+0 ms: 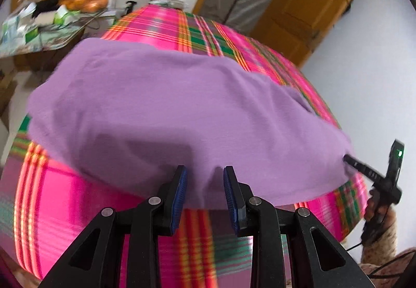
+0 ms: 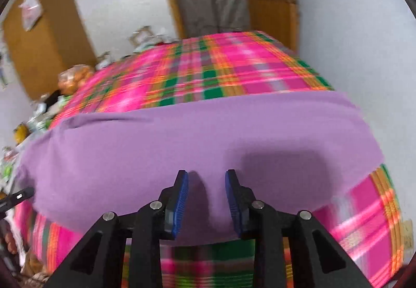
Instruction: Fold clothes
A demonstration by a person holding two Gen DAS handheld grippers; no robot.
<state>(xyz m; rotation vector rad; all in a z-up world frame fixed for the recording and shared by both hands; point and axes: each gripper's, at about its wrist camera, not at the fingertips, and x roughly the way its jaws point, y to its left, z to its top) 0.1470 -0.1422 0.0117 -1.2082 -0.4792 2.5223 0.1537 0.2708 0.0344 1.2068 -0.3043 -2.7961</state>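
A purple garment lies spread on the plaid bed, its near edge right ahead of both tongs. The left tongs and right tongs gape wide, holding nothing. A good fold needs both biting that edge together, evenly.

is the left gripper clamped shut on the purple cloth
No, the left gripper stands open, its blue pads apart over the near edge of the purple cloth.
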